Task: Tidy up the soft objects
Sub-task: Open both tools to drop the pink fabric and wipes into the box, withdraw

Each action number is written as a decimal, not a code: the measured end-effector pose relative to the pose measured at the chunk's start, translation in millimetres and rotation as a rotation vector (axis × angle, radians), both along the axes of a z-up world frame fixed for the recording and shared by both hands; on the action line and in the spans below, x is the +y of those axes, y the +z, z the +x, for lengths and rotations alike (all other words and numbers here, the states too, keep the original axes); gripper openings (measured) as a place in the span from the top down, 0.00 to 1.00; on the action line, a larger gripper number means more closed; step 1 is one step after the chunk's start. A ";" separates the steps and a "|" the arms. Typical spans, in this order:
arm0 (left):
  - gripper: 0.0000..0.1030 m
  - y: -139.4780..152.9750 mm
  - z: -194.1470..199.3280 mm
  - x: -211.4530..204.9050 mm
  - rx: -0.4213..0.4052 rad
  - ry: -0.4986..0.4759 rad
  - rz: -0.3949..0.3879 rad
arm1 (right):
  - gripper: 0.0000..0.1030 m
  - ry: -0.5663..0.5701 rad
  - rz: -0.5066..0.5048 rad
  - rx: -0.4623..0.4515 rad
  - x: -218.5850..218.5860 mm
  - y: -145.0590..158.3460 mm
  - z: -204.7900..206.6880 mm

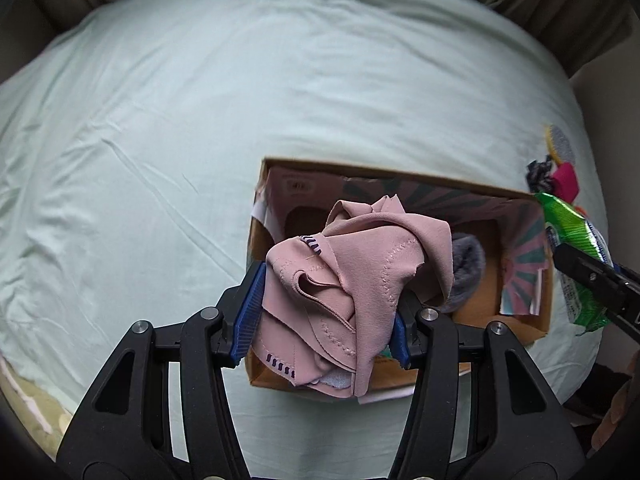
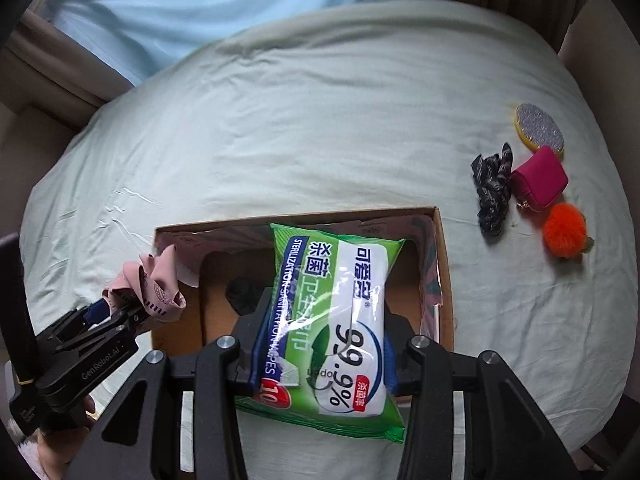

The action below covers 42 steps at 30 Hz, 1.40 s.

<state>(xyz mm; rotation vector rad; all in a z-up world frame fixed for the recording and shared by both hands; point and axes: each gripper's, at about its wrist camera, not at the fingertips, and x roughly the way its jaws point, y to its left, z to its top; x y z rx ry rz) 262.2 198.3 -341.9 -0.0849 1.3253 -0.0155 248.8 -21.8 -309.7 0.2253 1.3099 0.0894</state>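
My left gripper [image 1: 324, 312] is shut on a crumpled pink cloth [image 1: 352, 264], which hangs over the left part of an open cardboard box [image 1: 400, 174] on the bed. A grey fuzzy item [image 1: 466, 276] lies inside the box. My right gripper [image 2: 316, 344] is shut on a green pack of wet wipes [image 2: 332, 320], held above the same cardboard box [image 2: 444, 264]. In the right wrist view the left gripper [image 2: 120, 312] with the pink cloth [image 2: 156, 284] shows at the box's left edge. The wipes pack [image 1: 576, 236] shows at the right in the left wrist view.
A pale green bedsheet [image 2: 320, 120] covers the bed. To the right of the box lie a dark scrunchie [image 2: 494, 192], a magenta pouch [image 2: 540, 180], an orange pompom [image 2: 564, 236] and a round yellow-rimmed pad [image 2: 538, 128]. Curtains [image 2: 200, 8] hang behind the bed.
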 end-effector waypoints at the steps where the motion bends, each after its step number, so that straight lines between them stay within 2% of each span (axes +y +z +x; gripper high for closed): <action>1: 0.51 -8.7 4.1 1.4 0.026 0.015 -0.008 | 0.61 -0.005 -0.004 0.011 -1.1 -4.7 2.6; 5: 0.51 -26.2 16.5 -2.6 0.088 0.035 -0.021 | 0.61 -0.031 -0.008 0.073 -7.2 -26.9 17.2; 10: 0.50 -37.2 28.1 -19.4 0.120 -0.044 0.017 | 0.61 -0.075 0.039 0.156 -17.5 -52.0 29.5; 12: 0.37 -34.7 31.5 -25.7 0.120 -0.073 0.020 | 0.60 -0.101 0.058 0.178 -21.6 -56.7 32.2; 13: 0.15 -31.6 32.6 -28.3 0.119 -0.088 0.018 | 0.58 -0.107 0.058 0.192 -22.7 -59.4 33.7; 14: 0.01 -27.7 32.1 -29.8 0.114 -0.101 0.021 | 0.47 -0.116 0.058 0.197 -24.1 -61.5 35.1; 15: 0.00 -23.0 30.9 -31.0 0.101 -0.110 0.034 | 0.37 -0.125 0.069 0.193 -25.9 -62.1 36.0; 16: 0.00 -15.4 27.5 -31.7 0.069 -0.124 0.051 | 0.09 -0.132 0.081 0.180 -27.6 -61.2 36.3; 17: 0.00 -12.5 24.7 -32.8 0.061 -0.140 0.069 | 0.00 -0.139 0.098 0.163 -29.4 -59.7 36.0; 26: 0.00 -1.9 10.9 -20.3 0.049 -0.104 0.034 | 0.00 -0.114 0.117 0.132 -30.8 -49.4 27.2; 29: 0.00 7.4 5.3 -17.1 0.033 -0.100 0.033 | 0.00 -0.105 0.107 0.092 -29.5 -40.2 21.5; 38: 0.00 48.2 -24.2 -9.9 -0.049 -0.093 0.044 | 0.00 -0.059 0.056 -0.010 -19.7 3.7 -4.9; 42: 0.00 81.1 -44.5 -7.0 -0.119 -0.090 0.033 | 0.00 -0.032 0.021 -0.052 -15.2 31.4 -20.9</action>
